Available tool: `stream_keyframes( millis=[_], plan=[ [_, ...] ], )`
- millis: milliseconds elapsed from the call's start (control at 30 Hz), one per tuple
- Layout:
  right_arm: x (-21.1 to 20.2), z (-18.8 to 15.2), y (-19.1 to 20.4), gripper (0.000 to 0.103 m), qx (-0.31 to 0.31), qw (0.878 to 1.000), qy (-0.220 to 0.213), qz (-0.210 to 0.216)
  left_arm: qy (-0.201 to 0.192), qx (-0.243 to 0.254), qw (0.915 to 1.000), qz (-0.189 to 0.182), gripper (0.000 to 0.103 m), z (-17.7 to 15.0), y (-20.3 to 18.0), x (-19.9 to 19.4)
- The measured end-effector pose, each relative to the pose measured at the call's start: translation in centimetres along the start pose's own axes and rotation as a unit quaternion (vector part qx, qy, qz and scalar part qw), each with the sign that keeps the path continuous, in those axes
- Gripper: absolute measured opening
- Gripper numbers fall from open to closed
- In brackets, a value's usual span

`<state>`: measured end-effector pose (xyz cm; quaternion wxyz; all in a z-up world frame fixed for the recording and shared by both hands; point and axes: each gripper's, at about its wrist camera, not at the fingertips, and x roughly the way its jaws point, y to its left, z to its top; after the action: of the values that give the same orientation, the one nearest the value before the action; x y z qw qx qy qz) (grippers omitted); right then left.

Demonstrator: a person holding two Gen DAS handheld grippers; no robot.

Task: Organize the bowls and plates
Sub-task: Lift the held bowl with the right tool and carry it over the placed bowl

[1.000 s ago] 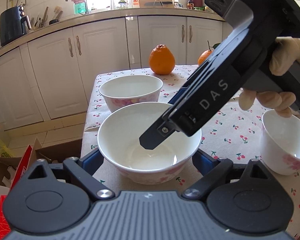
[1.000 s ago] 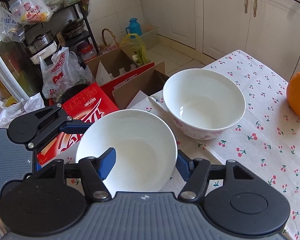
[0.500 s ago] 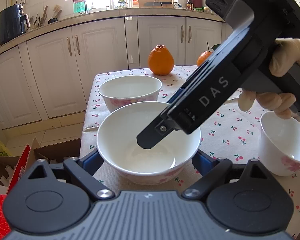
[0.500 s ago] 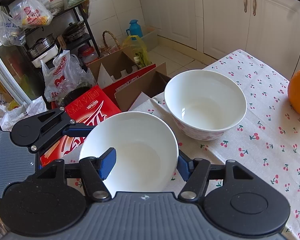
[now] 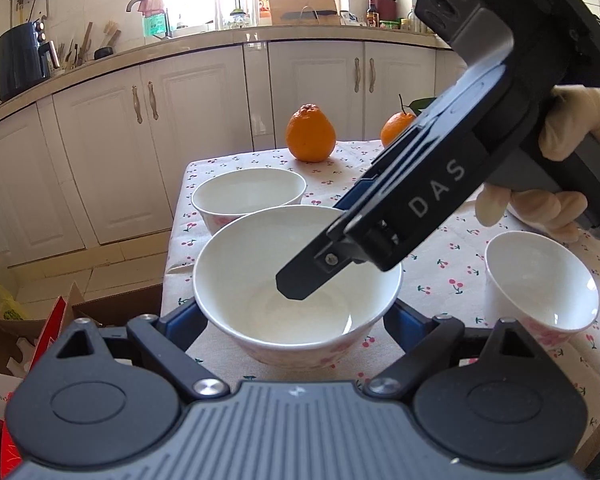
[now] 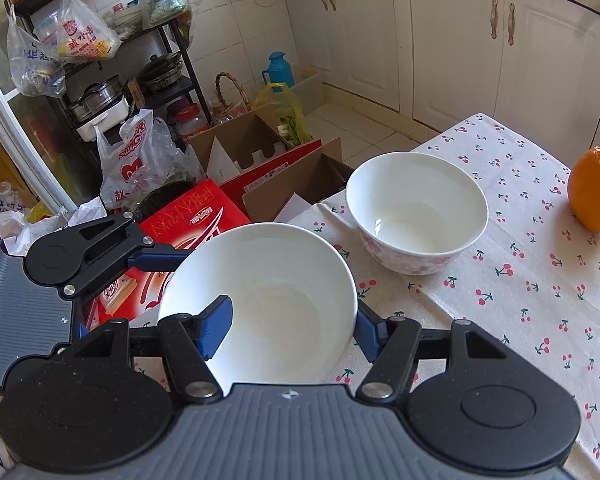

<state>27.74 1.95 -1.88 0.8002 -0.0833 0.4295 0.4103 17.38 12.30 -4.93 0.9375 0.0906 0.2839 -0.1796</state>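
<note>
Right tongs point(image 6: 290, 330) seemingly straddle the near bowl's point(image 6: 268, 300) rim.

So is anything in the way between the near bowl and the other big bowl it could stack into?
Nothing visible. The near bowl sits beside the far bowl, with only bare cherry tablecloth between them. The right tool straddles the near bowl's rim, and the left tool's fingers flank it.
</note>
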Motion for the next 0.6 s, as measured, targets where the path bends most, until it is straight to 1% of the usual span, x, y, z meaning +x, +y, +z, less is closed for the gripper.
stream_keyframes(
  millis=[200,600],
  plan=[
    [-1.8,-1.1,0.8,0.070,-0.002,1.000,-0.008,-0.003,-0.002,0.009,0.9999,-0.005,0.094,0.4,-1.4,-1.3],
    [-6.1,-4.4,1.9,0.070,0.009,1.000,-0.027,-0.012,-0.005,0.026,0.9994,-0.023,0.094,0.7,-4.8,-3.5]
  ],
)
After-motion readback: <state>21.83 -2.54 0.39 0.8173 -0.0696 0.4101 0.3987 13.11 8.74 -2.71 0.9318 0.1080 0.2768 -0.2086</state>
